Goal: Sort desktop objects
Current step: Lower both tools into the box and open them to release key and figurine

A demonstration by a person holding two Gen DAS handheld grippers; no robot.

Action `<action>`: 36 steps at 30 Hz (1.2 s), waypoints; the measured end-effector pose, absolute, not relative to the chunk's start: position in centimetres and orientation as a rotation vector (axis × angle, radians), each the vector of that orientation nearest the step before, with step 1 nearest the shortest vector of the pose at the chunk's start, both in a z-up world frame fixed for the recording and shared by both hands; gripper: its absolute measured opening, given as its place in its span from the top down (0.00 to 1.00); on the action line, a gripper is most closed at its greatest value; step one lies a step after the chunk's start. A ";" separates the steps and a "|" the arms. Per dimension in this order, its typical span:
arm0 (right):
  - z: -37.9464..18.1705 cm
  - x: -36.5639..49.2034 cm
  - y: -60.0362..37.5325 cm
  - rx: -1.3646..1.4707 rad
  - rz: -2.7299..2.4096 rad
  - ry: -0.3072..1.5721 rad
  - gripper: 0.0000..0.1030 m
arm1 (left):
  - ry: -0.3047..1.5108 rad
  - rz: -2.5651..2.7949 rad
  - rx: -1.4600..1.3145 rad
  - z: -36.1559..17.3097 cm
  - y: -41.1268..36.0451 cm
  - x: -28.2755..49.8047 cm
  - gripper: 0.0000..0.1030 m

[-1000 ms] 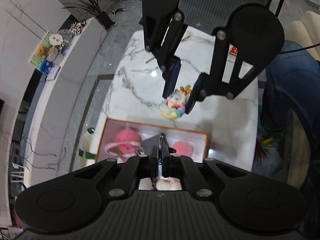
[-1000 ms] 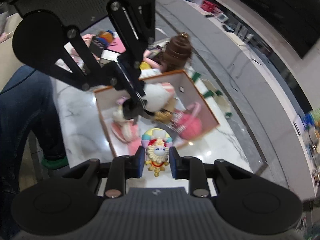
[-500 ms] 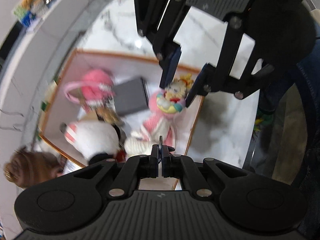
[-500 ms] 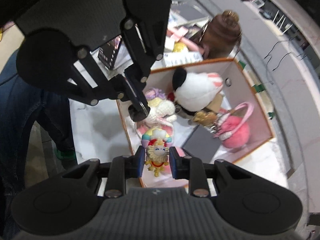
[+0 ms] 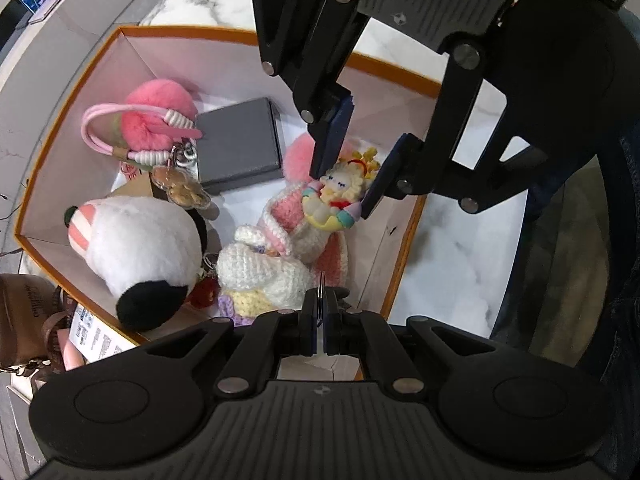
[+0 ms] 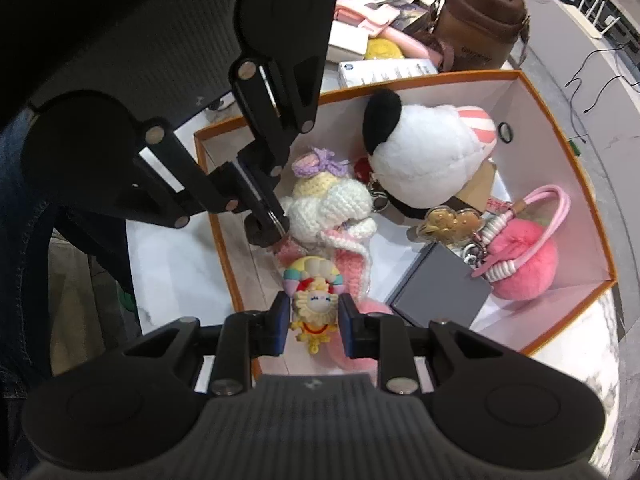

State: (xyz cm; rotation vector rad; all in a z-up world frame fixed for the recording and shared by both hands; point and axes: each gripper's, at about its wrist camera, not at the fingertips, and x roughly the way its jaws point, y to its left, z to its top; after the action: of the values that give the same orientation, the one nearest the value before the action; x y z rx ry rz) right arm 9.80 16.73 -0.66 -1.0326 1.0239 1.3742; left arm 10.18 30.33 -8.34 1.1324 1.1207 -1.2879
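White marble table (image 5: 448,248) – right gripper (image 6: 313,320) gripping figurine (image 6: 314,308), left gripper (image 5: 319,312) pinching ring (image 5: 320,300).

left claw (image 5: 319,311) clamped, pointing down | right claw (image 6: 313,316) gripping, steeply down

Right gripper (image 6: 313,316) is clamped on a little doll keychain (image 6: 314,303) right over the orange box (image 6: 580,184), already stuffed with plush toys.

Both tongs now hang low inside the orange-rimmed box (image 5: 68,100), no longer above the table. The right tongs (image 6: 313,317) carry the figurine (image 6: 314,300) down over the crocheted toys (image 6: 332,208).
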 end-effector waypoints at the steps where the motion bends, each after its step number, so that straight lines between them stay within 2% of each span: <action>1: -1.0 9.8 16.8 -1.035 1.377 1.033 0.74 | 1.125 -1.286 1.132 -8.6 30.3 10.3 0.98; 10: -3.9 9.9 17.5 -1.058 1.385 1.098 0.73 | 1.156 -1.268 1.128 -9.9 30.9 11.4 0.98; 26: -5.3 11.3 18.6 -1.012 1.384 1.159 0.71 | 1.195 -1.273 1.109 -11.2 30.9 11.8 0.97; 28: -5.3 11.4 18.6 -1.001 1.382 1.168 0.71 | 1.194 -1.260 1.107 -11.2 31.1 12.2 0.87; 30: -5.2 11.4 18.5 -0.997 1.369 1.154 0.68 | 1.170 -1.227 1.121 -11.0 31.2 12.5 0.69; 31: -5.2 11.4 18.4 -0.995 1.363 1.150 0.68 | 1.159 -1.218 1.127 -10.9 31.3 12.5 0.66; 33: -5.0 11.1 18.2 -0.996 1.355 1.140 0.68 | 1.170 -1.216 1.111 -10.6 31.3 12.6 0.42; 35: -4.7 10.8 17.9 -1.000 1.349 1.125 0.68 | 1.178 -1.217 1.079 -10.0 31.4 12.7 0.30; 36: -4.5 10.7 17.8 -0.995 1.347 1.121 0.68 | 1.168 -1.208 1.074 -9.6 31.4 12.5 0.27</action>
State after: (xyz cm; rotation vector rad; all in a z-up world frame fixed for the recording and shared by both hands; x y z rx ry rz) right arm 10.69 17.79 -4.47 -0.9948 1.1207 1.3470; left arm 12.54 31.41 -9.57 1.0742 1.1680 -1.2082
